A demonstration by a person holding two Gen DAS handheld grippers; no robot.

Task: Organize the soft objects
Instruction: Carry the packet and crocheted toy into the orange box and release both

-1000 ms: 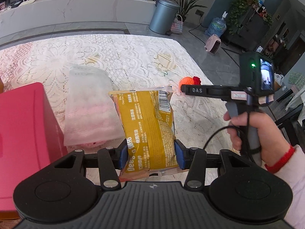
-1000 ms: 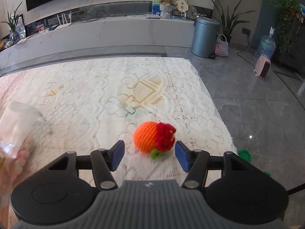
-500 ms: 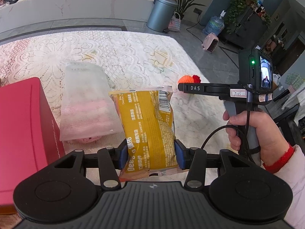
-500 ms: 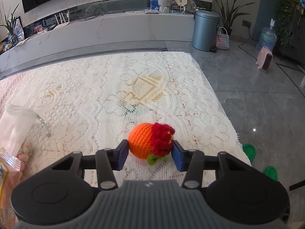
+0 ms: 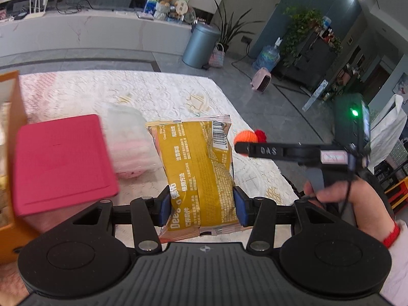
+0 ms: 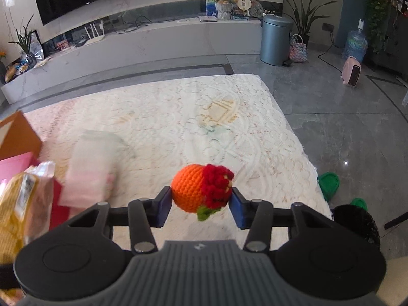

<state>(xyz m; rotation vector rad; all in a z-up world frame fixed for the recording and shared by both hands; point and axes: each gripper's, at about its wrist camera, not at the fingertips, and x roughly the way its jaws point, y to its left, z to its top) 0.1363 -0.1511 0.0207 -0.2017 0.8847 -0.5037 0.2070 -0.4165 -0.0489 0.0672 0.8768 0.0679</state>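
Note:
My left gripper (image 5: 201, 207) is shut on a yellow snack packet (image 5: 196, 168), held upright above the lace cloth (image 5: 142, 89). My right gripper (image 6: 200, 207) is shut on an orange crocheted ball with a red flower (image 6: 199, 187), lifted off the cloth. In the left wrist view the ball (image 5: 246, 136) shows at the tip of the right gripper (image 5: 244, 148), to the right of the packet. A clear bag with pink contents (image 5: 130, 140) lies on the cloth behind the packet. The packet (image 6: 23, 199) also shows at the left edge of the right wrist view.
A red box lid (image 5: 61, 160) lies at the left, beside an orange box wall (image 5: 12, 97). The cloth's right edge drops to a grey tiled floor (image 6: 344, 132) with green slippers (image 6: 329, 182). A person's hand with a red wristband (image 5: 357, 201) holds the right gripper.
The right gripper closed on the crocheted ball and lifted it off the cloth. The left gripper rose with the packet, bringing the red lid and orange box further into view.

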